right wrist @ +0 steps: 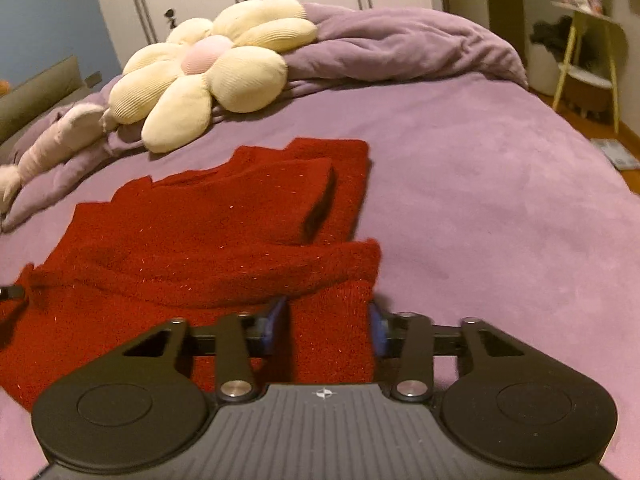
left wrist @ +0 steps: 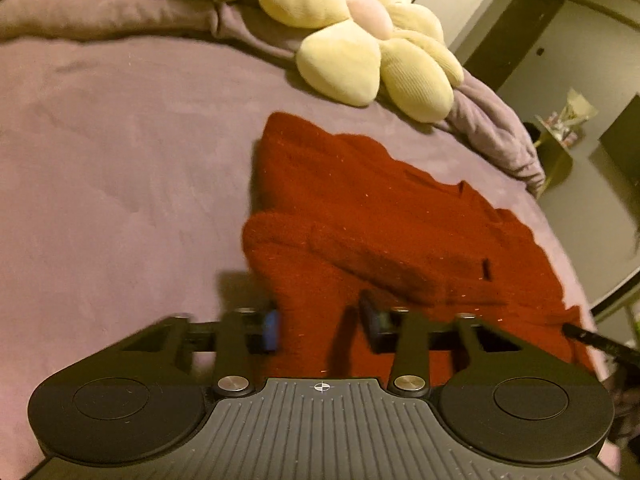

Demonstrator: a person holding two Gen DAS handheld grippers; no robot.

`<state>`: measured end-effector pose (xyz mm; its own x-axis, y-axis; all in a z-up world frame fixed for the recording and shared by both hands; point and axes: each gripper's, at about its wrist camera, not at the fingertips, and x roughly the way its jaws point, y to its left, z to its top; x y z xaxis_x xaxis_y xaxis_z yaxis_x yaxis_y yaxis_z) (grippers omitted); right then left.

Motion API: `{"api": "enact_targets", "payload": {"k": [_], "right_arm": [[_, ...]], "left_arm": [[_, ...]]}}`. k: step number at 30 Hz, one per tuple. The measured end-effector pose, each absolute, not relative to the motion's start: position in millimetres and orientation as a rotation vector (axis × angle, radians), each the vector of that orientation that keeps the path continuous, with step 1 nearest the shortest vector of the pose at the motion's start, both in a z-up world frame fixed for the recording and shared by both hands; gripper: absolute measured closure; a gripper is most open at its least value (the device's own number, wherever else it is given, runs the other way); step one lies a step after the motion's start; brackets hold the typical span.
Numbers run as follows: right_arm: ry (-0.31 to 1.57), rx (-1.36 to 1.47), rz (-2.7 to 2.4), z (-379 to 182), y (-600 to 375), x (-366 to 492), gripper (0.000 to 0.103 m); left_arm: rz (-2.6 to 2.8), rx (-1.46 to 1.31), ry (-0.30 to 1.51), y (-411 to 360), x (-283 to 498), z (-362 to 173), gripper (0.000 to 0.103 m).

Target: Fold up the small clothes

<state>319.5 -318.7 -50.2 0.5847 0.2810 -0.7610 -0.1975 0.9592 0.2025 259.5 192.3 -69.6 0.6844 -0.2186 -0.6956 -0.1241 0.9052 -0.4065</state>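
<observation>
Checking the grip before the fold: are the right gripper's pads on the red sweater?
Touching. The right wrist view shows the right gripper with both blue pads against a band of the red sweater between them.

The left tool (left wrist: 322,326) straddles a red sweater's (left wrist: 380,216) edge on the purple bed (left wrist: 120,152).

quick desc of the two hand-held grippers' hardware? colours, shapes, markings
Both match. Left hand-held gripper: grey ribbed body with a small crosshair mark, two round black discs at the sides, black linkage arms on silver pivot bolts, blue pads on the fingers. Right hand-held gripper: same build, blue pads too. No cables, hands or sleeves clearly visible.
</observation>
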Motion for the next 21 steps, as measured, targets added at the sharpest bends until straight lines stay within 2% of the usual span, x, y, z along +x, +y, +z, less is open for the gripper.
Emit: {"api": "enact_targets", "payload": {"k": [1, 2, 3, 10, 14, 19, 21], "right_arm": [[0.896, 0.072, 0.282, -49, -315, 319, 0.085], [0.88, 0.032, 0.275, -47, -310, 316, 0.089], [0.861, -0.001, 0.276, -43, -305, 312, 0.095], [0.674, -0.035, 0.365, 20, -298, 284, 0.095], [0.58, 0.028, 0.332, 50, -300, 300, 0.095], [0.666, 0.028, 0.259, 22, -285, 349, 0.095], [0.738, 0.015, 0.243, 0, -280, 364, 0.095]], "left_arm": [[-0.036, -0.428, 0.825, 192, 259, -68, 0.083], [-0.034, -0.43, 0.823, 192, 257, -66, 0.088], [-0.049, -0.445, 0.809, 194, 254, -63, 0.088], [-0.163, -0.457, 0.61, 195, 223, 6, 0.091], [-0.131, -0.428, 0.522, 201, 240, 35, 0.091], [-0.085, -0.464, 0.671, 205, 294, -8, 0.09], [-0.066, -0.479, 0.751, 204, 305, -34, 0.082]]}}
